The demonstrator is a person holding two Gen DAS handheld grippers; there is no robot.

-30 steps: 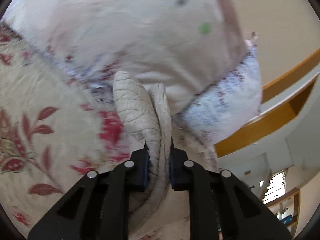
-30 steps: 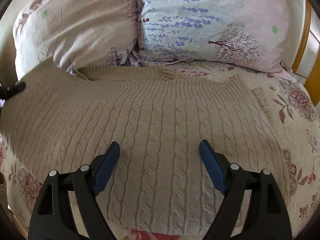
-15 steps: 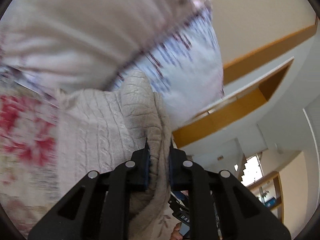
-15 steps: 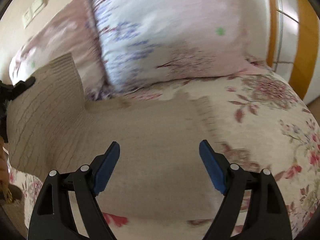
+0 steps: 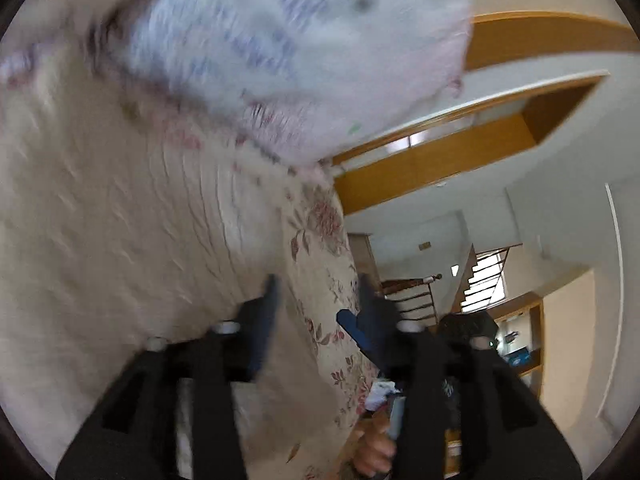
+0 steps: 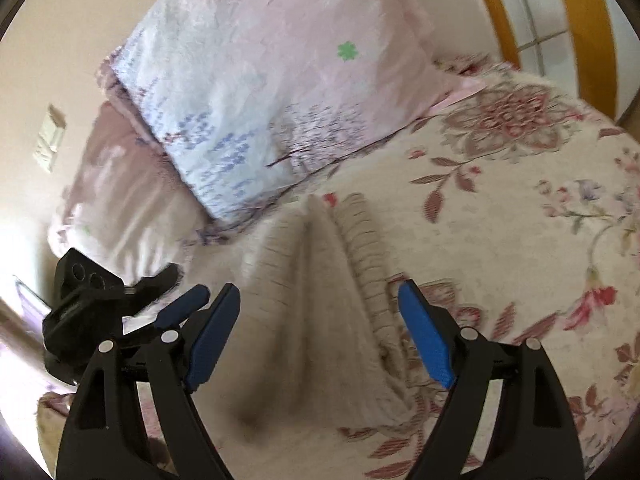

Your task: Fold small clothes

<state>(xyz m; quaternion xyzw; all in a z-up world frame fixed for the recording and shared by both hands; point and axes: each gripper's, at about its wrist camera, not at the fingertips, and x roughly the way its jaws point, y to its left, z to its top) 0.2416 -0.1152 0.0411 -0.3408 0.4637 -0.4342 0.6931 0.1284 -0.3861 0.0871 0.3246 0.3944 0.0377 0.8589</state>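
Note:
A beige cable-knit sweater lies folded lengthwise on the floral bedspread, below the pillows. My right gripper hovers over its near part, open, with nothing touching its blue pads. My left gripper comes in from the left beside the sweater's edge. In the blurred left wrist view its jaws are opening around my left gripper, with only bedspread behind the gap. The sweater fills that view's left. My right gripper's blue pad shows just behind.
Two pale flowered pillows lean at the head of the bed, against a wall with a switch plate. A wooden frame stands at the upper right. A hand shows beyond the bed's edge, with stairs farther off.
My left gripper swept the pinched sweater edge across the garment, then let it go. The sweater went from spread flat to a narrow fold. My right gripper rolled and swung right, staying open.

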